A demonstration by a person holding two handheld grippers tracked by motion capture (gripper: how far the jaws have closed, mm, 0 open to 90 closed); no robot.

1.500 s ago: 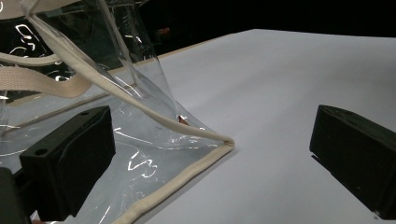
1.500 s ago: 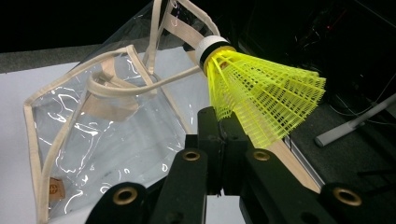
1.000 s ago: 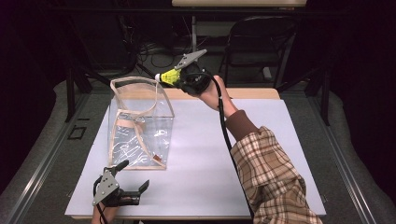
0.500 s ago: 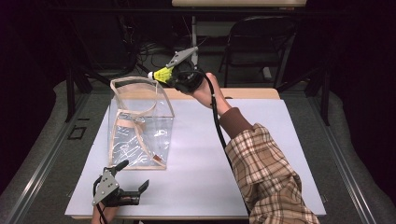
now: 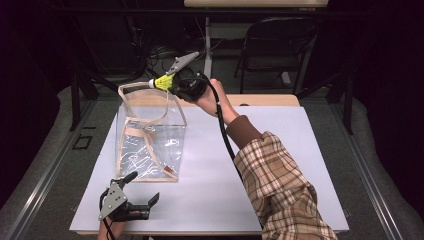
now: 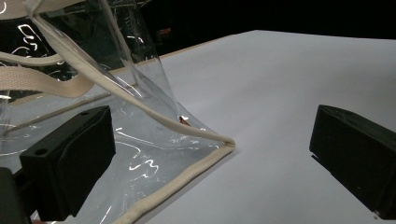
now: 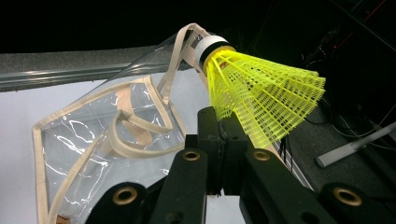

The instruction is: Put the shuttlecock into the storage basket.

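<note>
At the near left of the white table the left gripper rests low with its jaws spread wide and nothing between them, just short of the near bottom corner of the clear bag, which stands upright and looks empty. To the right, at the bag's far top rim, the right gripper is clamped on the skirt of the shuttlecock, held cork-first over the opening, so I judge the pick-up done and the drop into the bag left. The shuttlecock has a bright yellow mesh skirt and a white cork with a black band; the bag is transparent plastic edged with beige webbing.
</note>
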